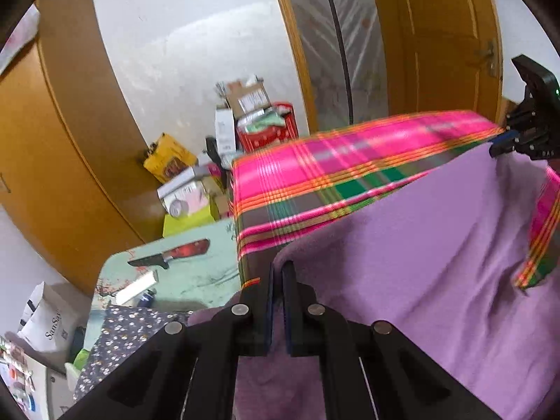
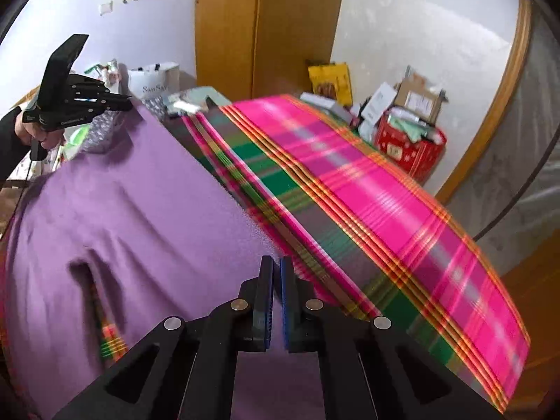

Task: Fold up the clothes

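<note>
A purple garment (image 1: 420,227) hangs stretched between my two grippers above a bed covered with a pink, green and orange plaid cloth (image 1: 350,161). In the left wrist view my left gripper (image 1: 279,269) is shut on the garment's near edge, and my right gripper (image 1: 498,143) pinches the far corner at the right. In the right wrist view my right gripper (image 2: 276,262) is shut on the purple garment (image 2: 140,210), with the plaid cloth (image 2: 385,192) beyond. My left gripper (image 2: 126,102), held by a person's hand (image 2: 31,134), clamps the garment's upper left corner. The garment sags with folds between the grips.
A red-handled knife (image 1: 175,253) lies on a mint-green surface (image 1: 210,280) left of the bed. Nearby are a floral cloth (image 1: 122,332) and a white shopping bag (image 1: 45,318). Boxes and a red basket (image 2: 409,147) are piled by the wall, next to a wooden wardrobe (image 1: 52,140).
</note>
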The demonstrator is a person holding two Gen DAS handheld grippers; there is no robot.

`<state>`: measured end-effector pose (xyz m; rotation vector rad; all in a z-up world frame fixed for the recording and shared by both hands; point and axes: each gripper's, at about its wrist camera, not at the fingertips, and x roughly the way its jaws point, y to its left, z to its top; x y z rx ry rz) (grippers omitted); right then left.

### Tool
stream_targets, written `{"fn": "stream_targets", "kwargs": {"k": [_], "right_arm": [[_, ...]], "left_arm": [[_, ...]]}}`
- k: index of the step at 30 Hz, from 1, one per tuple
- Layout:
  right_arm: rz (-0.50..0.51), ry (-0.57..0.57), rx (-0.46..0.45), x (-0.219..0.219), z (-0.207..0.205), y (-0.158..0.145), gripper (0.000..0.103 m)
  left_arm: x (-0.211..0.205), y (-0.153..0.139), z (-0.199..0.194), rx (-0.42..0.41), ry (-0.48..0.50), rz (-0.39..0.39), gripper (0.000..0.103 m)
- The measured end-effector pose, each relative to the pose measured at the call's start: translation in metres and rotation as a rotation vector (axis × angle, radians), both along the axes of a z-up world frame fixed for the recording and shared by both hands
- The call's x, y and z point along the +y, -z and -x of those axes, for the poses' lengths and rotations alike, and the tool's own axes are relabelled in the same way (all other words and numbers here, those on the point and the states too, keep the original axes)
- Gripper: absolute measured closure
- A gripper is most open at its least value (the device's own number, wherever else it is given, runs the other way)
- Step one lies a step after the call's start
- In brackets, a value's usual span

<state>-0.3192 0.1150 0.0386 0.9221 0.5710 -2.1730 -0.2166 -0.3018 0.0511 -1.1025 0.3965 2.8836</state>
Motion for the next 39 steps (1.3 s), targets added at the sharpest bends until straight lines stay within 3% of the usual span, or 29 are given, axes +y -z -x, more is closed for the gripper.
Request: {"fn": "stream_targets", "kwargs": {"k": [10, 16, 21, 27, 33, 36, 39], "right_arm": [[0.035, -0.033, 0.080, 0.014, -0.108, -0.032, 0.099], [0.058, -0.039, 0.065, 0.022, -0.170, -0.025, 0.099], [0.054, -0.061, 0.006, 0.023, -0.217, 0.000, 0.099], [0.043, -0.047, -0.111, 0.023, -0.242, 0.044, 0.098], [0.082, 0.029, -0.205, 0.034, -0.253, 0.068, 0.095], [0.104, 0.082, -0.223, 0.041, -0.257, 0.070, 0.088], [0.122, 0.129, -0.198, 0.047, -0.263, 0.066, 0.073]], "left_arm": [[0.025, -0.027, -0.090, 0.072, 0.001, -0.024, 0.098], [0.040, -0.013, -0.143, 0.063, -0.022, -0.076, 0.098], [0.047, 0.013, -0.181, 0.020, -0.056, -0.130, 0.098], [0.045, 0.056, -0.213, -0.071, -0.125, -0.249, 0.095], [0.050, 0.070, -0.247, -0.086, -0.192, -0.343, 0.094], [0.047, 0.068, -0.260, -0.058, -0.251, -0.397, 0.094], [0.038, 0.063, -0.264, -0.021, -0.335, -0.498, 0.087]]}}
